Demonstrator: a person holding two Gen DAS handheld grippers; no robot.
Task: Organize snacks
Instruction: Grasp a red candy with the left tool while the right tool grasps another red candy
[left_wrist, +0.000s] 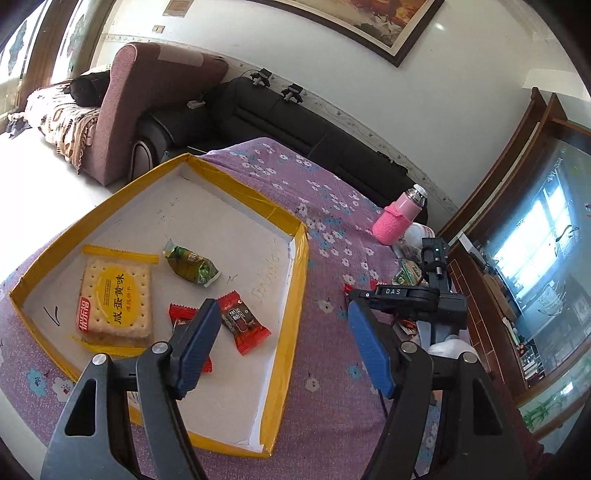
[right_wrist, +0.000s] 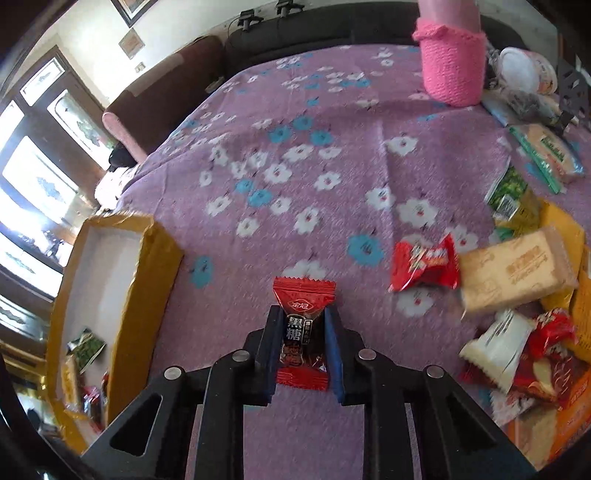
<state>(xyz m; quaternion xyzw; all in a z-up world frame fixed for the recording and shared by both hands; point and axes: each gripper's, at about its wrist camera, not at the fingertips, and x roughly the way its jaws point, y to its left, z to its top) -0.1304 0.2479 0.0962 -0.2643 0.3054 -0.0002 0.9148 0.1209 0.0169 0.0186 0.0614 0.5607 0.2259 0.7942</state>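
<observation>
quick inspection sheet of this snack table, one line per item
surface: floral purple cloth, bare in the middle
job's things: yellow-edged tray holds a cracker pack, a green packet and two red candies; loose snack pile on the cloth
clutter: pink flask, white tub
grippers: left gripper open above the tray edge, holding nothing; right gripper shut on a black-sugar candy
cables: nothing seen on the cloth
surroundings: sofas, framed picture

left wrist: angled down along its fingers, tray seen close | right wrist: aimed steeply down, very near the surface | shared: tray, pink bottle, sofa
</observation>
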